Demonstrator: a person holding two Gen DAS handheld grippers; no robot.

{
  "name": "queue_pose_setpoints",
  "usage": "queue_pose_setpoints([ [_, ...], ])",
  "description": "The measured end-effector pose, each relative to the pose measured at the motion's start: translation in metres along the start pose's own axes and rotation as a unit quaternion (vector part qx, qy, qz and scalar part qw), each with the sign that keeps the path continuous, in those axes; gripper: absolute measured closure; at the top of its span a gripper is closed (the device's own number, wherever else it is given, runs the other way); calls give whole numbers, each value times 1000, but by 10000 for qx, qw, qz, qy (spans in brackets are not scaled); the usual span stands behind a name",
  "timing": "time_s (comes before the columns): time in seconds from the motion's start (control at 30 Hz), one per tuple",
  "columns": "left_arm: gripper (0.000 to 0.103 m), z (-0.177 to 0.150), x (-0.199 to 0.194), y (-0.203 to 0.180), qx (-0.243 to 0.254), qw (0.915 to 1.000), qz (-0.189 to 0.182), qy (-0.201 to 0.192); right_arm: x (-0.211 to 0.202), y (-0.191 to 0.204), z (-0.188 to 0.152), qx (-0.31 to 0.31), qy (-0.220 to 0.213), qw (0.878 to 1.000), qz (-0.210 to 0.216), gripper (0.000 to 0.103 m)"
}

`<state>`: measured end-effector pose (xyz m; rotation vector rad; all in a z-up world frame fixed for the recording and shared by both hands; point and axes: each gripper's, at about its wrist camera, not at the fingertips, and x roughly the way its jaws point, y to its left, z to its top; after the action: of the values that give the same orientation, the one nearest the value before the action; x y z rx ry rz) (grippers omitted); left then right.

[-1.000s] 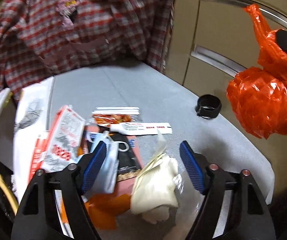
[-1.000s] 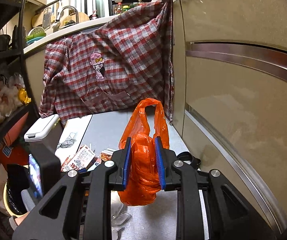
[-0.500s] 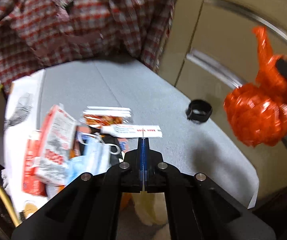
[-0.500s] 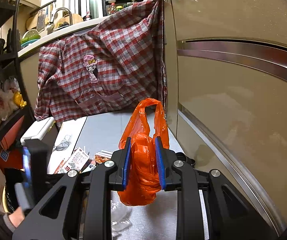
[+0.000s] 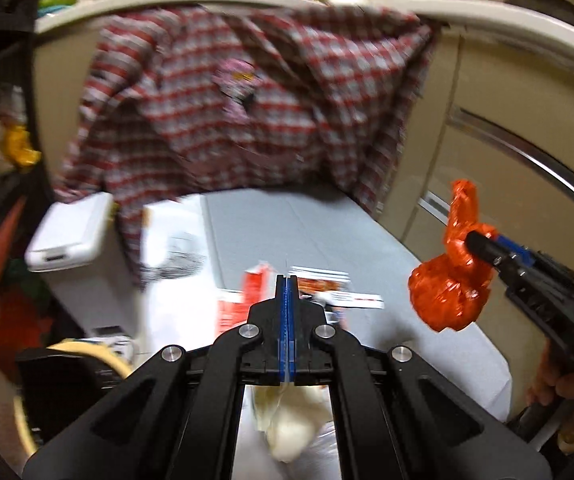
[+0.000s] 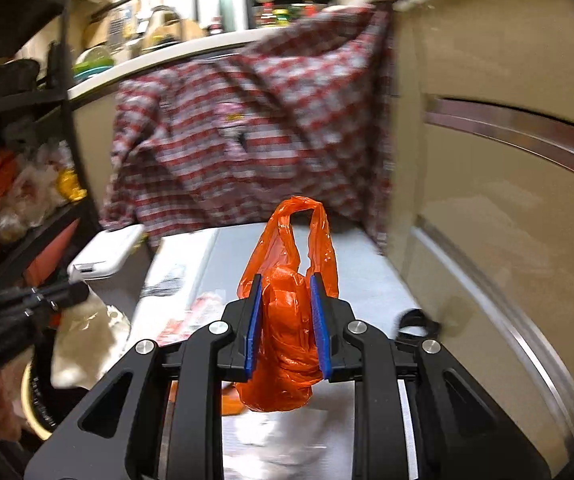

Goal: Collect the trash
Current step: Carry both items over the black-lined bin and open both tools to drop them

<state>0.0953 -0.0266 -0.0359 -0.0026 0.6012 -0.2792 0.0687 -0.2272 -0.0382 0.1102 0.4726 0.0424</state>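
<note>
My left gripper (image 5: 287, 282) is shut on a crumpled cream plastic wrapper (image 5: 287, 424), which hangs below the jaws, lifted off the grey table (image 5: 307, 232). In the right wrist view the left gripper (image 6: 81, 290) comes in from the left edge with that wrapper (image 6: 83, 344) dangling under it. My right gripper (image 6: 285, 312) is shut on the neck of an orange plastic bag (image 6: 287, 356), whose handles stick up past the pads. In the left wrist view the bag (image 5: 447, 300) hangs from the right gripper (image 5: 473, 244) above the table's right side. Red and white packets (image 5: 231, 308) and a white tube (image 5: 353, 301) lie on the table.
A red plaid shirt (image 5: 247, 120) hangs at the table's far end. A white bin lid (image 5: 71, 236) stands left of the table, by a cluttered shelf (image 6: 27, 200). Beige cabinet fronts (image 6: 507, 220) run along the right. A black ring (image 6: 415, 320) lies by them. A hand (image 5: 567, 384) holds the right gripper.
The left gripper closed on the cream wrapper and rose with it, away from the trash pile. The right gripper shifted slightly, still holding the orange bag.
</note>
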Motion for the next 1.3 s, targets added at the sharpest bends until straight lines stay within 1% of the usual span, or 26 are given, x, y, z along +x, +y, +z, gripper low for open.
queue_pose_setpoints([
  [0.17,103,-4,-45,50,-169,9972,677,-261,4,67,-1,-342,37,9970,689,80],
  [0.3,103,-16,-72,91,-364,9921,1149,-350,7,116,-5,-632,53,9922,1070,80],
  [0.43,103,-28,-88,128,-659,9859,1483,-419,9,159,-10,-879,121,9860,1409,80],
  [0.63,103,-48,-103,174,-1026,9766,1846,-407,21,221,-27,-1130,411,9738,1929,80],
  [0.8,103,-59,-106,204,-1176,9705,2081,-320,33,265,-39,-1292,568,9654,2194,80],
  [1.0,103,-62,-97,225,-1362,9661,2186,-157,48,298,-52,-1473,721,9595,2292,80],
  [1.07,103,-63,-94,230,-1392,9637,2276,-123,53,304,-55,-1479,763,9597,2267,79],
  [1.1,101,-63,-92,233,-1411,9619,2343,-75,55,305,-56,-1477,773,9601,2246,76],
  [1.13,99,-65,-90,236,-1466,9585,2446,-12,57,307,-56,-1475,770,9610,2209,73],
  [1.17,81,-66,-89,239,-1506,9570,2478,38,59,308,-56,-1466,780,9622,2158,70],
  [1.2,45,-67,-89,242,-1567,9547,2528,92,61,308,-56,-1428,788,9634,2127,62],
  [1.23,31,-67,-91,243,-1610,9509,2642,58,61,308,-55,-1394,774,9645,2105,55],
  [1.27,22,-68,-94,244,-1605,9476,2761,-31,61,307,-54,-1354,744,9664,2053,53],
  [1.3,21,-68,-98,243,-1546,9446,2893,-145,62,307,-53,-1330,730,9675,2025,50],
])
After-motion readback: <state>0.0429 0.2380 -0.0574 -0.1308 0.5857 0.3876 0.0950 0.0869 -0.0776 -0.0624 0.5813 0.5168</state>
